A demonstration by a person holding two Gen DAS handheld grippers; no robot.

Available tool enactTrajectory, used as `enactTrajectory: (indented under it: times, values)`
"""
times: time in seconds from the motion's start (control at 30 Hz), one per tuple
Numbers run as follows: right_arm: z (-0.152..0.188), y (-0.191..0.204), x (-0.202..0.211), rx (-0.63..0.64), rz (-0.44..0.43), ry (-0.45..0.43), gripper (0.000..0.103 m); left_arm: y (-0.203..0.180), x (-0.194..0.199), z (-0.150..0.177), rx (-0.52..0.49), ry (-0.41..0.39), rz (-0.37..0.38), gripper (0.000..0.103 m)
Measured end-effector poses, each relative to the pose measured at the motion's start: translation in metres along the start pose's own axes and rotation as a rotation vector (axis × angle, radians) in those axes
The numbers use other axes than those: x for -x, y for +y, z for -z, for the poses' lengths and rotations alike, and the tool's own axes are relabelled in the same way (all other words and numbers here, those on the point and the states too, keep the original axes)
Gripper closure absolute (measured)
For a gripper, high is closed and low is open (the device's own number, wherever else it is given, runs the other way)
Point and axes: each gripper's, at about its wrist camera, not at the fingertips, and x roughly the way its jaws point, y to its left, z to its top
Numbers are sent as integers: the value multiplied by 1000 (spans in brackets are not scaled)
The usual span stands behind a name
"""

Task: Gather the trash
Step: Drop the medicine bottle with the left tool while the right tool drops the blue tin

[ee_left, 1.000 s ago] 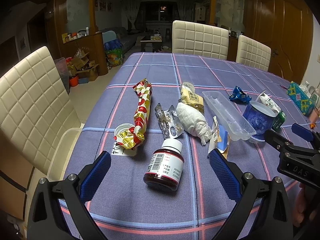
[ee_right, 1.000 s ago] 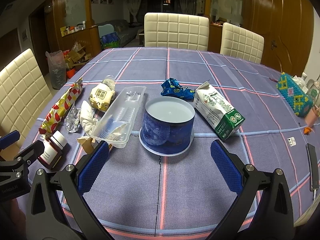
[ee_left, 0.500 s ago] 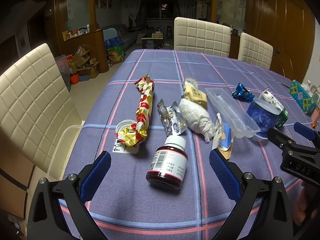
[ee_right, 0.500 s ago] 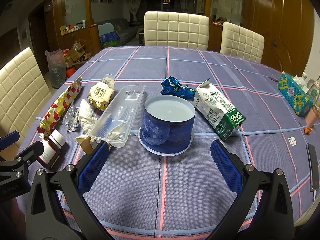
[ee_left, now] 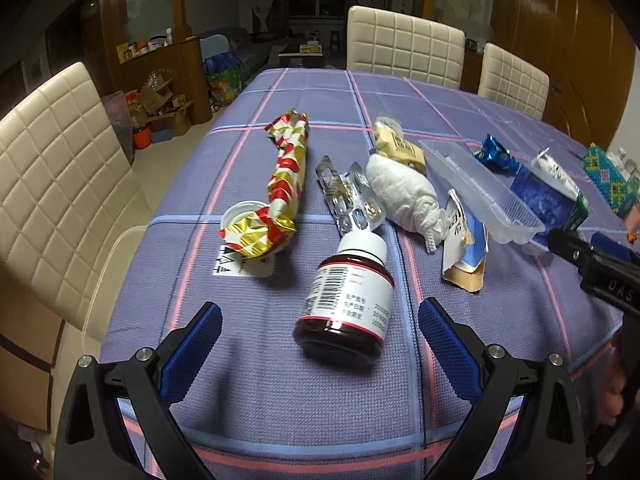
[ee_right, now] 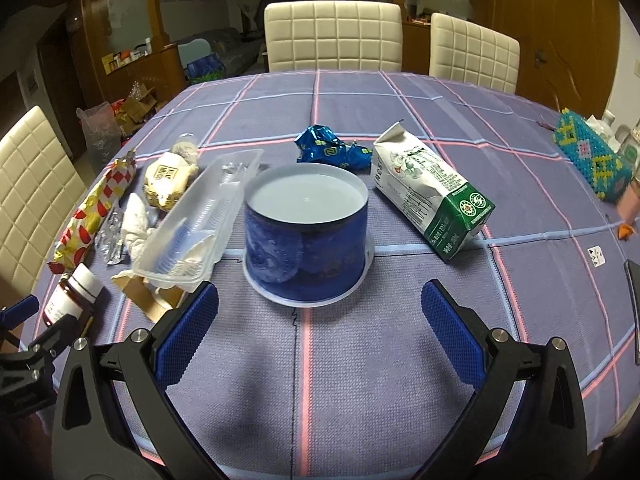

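Note:
Trash lies on a purple checked tablecloth point(ee_left: 280, 380). My left gripper point(ee_left: 320, 344) is open just short of a dark pill bottle point(ee_left: 347, 296) lying on its side. Beyond it are a red-gold wrapper point(ee_left: 286, 176), a blister pack point(ee_left: 350, 200), a white wad point(ee_left: 408, 196) and a clear plastic tray point(ee_left: 480, 188). My right gripper point(ee_right: 318, 328) is open just short of an upturned blue tub point(ee_right: 306, 236). A milk carton point(ee_right: 432, 196) lies to its right and a blue foil wrapper point(ee_right: 328, 150) behind it.
Cream padded chairs stand at the far side point(ee_right: 334, 38) and at the left point(ee_left: 52, 168). A beaded tissue box point(ee_right: 592, 160) sits at the right edge. A dark flat object point(ee_right: 634, 308) lies near the right table edge. Cardboard boxes point(ee_left: 160, 100) clutter the floor at left.
My left gripper has drawn back and tilted a little, so the pill bottle sits slightly farther from the fingers. My right gripper has barely moved.

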Motion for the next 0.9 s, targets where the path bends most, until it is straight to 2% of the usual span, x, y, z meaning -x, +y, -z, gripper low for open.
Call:
enactTrajectory:
  times: [0.03,0.07,0.1,0.17,0.2,0.3,0.5,0.67,0.7,0.73,0.77,0.9]
  values:
    - [-1,-1,-2,-3,2,2,3,-1,-2,0,-1,6,8,11]
    - [-2,-3,-3,-7,4,5,3,-1,-4,0,0,12,16,23]
    - [-3,-4,-4,-10,5,5,3,-2,-7,0,1,27,28,29]
    - [-7,-7,-6,-20,9,-1,3,-3,-14,0,6,59,57,48]
    - [-11,-10,-8,-28,11,-7,3,-3,-12,0,-1,45,49,55]
    - [-19,-15,-12,-53,5,-20,3,-5,-13,-2,5,50,89,56]
    - [-31,-14,-29,-85,-53,12,3,-7,-14,-11,13,33,89,57]
    - [-38,-5,-40,-64,-47,14,3,-3,-15,-22,29,15,83,58]
    - [-39,-4,-42,-59,-43,10,5,-3,-14,-24,31,12,80,58]
    - [-38,-4,-42,-58,-51,5,19,-2,-14,-25,32,10,80,58]
    - [-38,-2,-42,-54,-57,6,26,-2,-14,-27,34,7,80,58]
    - [-35,4,-28,-5,4,-61,27,-1,-8,-31,34,-14,84,59]
